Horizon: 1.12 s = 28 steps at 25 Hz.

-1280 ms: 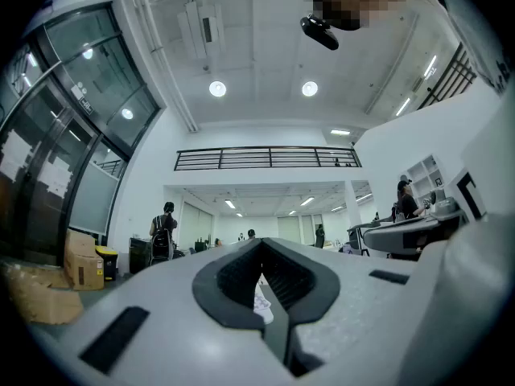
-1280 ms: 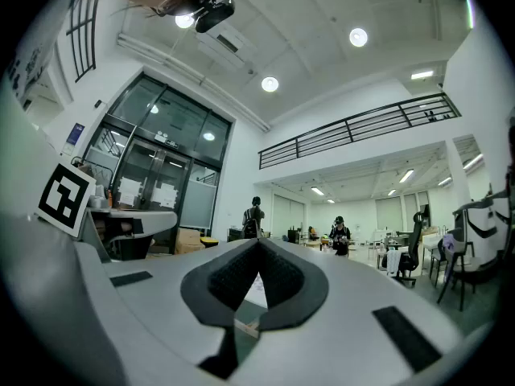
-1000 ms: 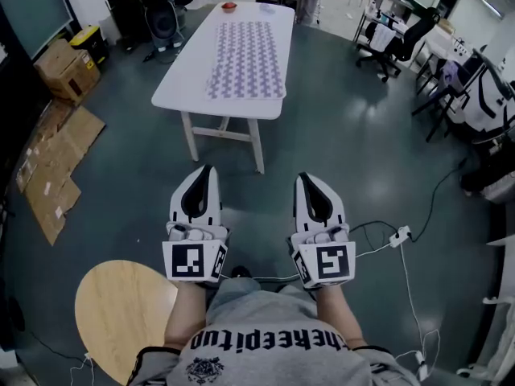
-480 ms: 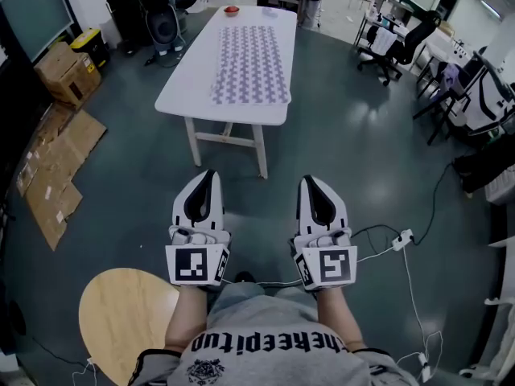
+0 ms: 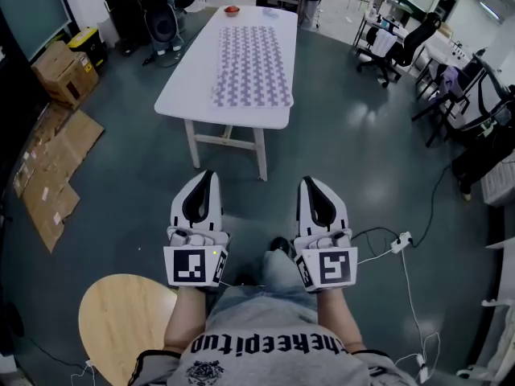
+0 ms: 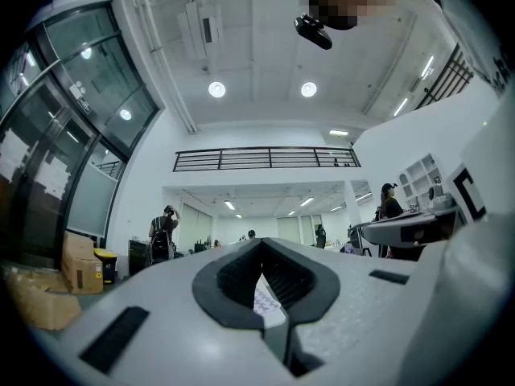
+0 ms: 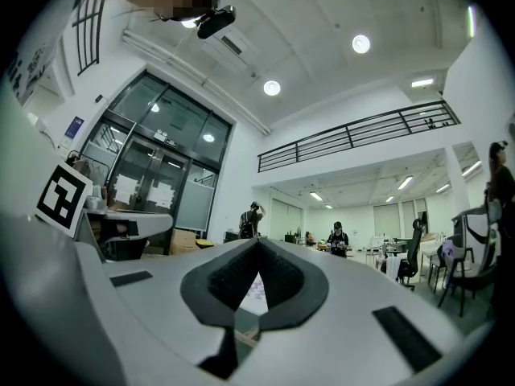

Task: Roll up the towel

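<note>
Head view looks steeply down on a white table standing on the dark floor, its short end nearest the person. The towel, pale with a purple zigzag pattern, lies flat and lengthwise down the table's middle, its near edge close to the table's near end. The left gripper and right gripper are side by side well short of that near end, both with jaws pressed together and nothing between them. The towel is probably light, soft and limp, so the two near corners look like the places to pinch. A small red thing at the table's far end is too small to identify. The towel's thickness cannot be told, and each gripper view shows only a sliver of it.
</note>
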### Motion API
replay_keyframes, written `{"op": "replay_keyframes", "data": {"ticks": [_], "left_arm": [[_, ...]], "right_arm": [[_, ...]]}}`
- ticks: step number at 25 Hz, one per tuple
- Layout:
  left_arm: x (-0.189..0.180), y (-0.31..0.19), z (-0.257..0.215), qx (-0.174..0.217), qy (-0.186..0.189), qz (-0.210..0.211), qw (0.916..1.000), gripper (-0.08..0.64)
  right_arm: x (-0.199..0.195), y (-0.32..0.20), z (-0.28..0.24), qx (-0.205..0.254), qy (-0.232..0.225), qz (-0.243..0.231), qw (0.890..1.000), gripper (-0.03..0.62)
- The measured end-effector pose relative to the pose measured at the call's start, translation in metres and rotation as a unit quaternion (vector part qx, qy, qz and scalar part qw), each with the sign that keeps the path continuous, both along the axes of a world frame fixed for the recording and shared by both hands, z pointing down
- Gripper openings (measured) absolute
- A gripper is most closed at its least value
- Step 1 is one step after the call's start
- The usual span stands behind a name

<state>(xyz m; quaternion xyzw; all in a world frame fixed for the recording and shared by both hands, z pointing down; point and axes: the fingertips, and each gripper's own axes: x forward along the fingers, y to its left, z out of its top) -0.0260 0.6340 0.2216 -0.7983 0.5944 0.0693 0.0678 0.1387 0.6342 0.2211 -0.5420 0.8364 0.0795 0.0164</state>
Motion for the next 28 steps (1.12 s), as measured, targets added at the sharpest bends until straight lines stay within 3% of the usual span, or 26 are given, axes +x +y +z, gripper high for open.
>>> {"op": "replay_keyframes", "data": {"ticks": [6,16,28], "left_arm": [[-0.013,-0.05,0.002,0.003,-0.003,-0.011,0.9999,0.005],[-0.024,-0.179,-0.02,0.024,-0.001,-0.033,0.9992,0.005],[-0.006,-0.307,-0.03,0.036,0.0,-0.045,0.9983,0.005]], "right_arm": [[-0.005,-0.057,0.001,0.007,-0.002,0.002,1.0,0.002],[-0.011,-0.197,-0.023,0.03,-0.008,-0.018,0.999,0.002],[0.001,-0.328,-0.033,0.042,0.0,-0.042,0.998,0.002]]}}
